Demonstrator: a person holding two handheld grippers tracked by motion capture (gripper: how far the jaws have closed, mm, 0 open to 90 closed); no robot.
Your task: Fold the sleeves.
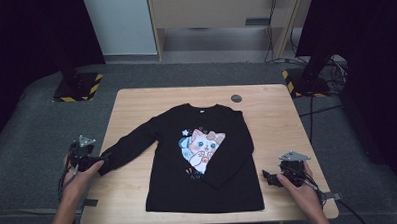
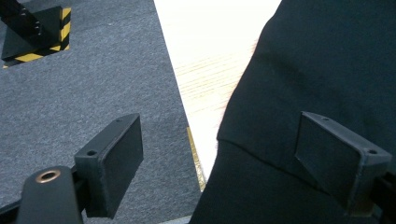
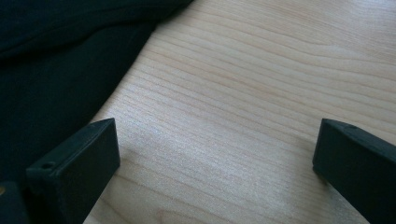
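A black long-sleeved shirt (image 1: 203, 157) with a cartoon cat print lies flat on the wooden table (image 1: 139, 194). Its left sleeve stretches out toward the table's left edge. My left gripper (image 1: 100, 160) is at that sleeve's cuff (image 1: 109, 161). In the left gripper view the left gripper (image 2: 219, 135) has its jaws wide apart. One jaw is over the grey floor, the other over the cuff (image 2: 252, 191), and the pads do not press on it. My right gripper (image 1: 267, 177) stands open over bare wood (image 3: 261, 70), just right of the shirt's hem (image 3: 56, 70).
A small dark disc (image 1: 236, 98) sits on the table near its far edge. Two stand bases with yellow-black stripes (image 1: 78, 87) (image 1: 305, 83) rest on the grey carpet beyond the table's far corners. Cables trail at the back right.
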